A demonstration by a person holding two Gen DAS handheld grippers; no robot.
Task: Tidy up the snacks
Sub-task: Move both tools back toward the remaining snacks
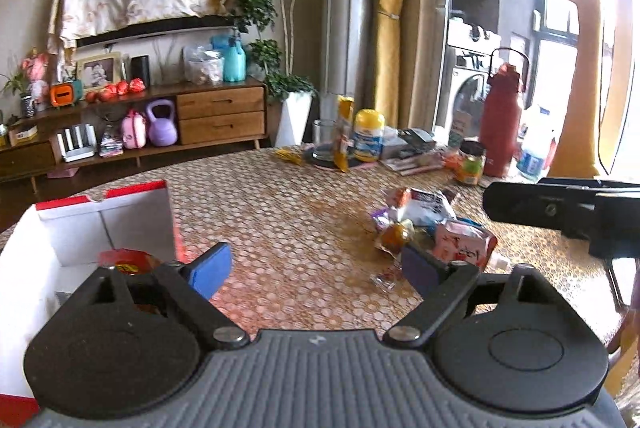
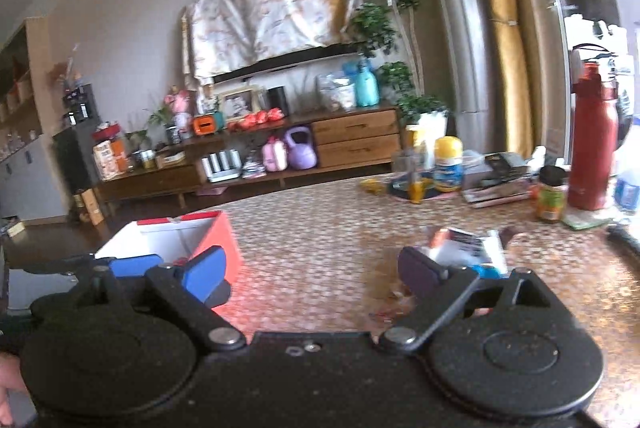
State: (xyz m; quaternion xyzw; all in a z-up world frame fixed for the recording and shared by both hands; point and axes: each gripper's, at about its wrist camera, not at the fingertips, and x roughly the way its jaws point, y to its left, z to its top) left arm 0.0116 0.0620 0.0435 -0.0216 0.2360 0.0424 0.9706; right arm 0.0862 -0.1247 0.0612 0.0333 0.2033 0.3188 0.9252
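Left gripper [image 1: 316,268] spread wide, nothing between its blue pads, hovering over the patterned table [image 1: 288,204]. Right gripper [image 2: 312,268] likewise spread and empty. Red-and-white box [image 1: 100,224] sits open at the left gripper's left finger, a red packet [image 1: 128,262] inside. Snack pile [image 1: 432,228] loose on the table just beyond the left gripper's right finger, well apart from the box. Red thermos [image 1: 500,124], yellow-lidded jar [image 1: 368,136] and small jar [image 1: 470,164] stand near the far table edge.
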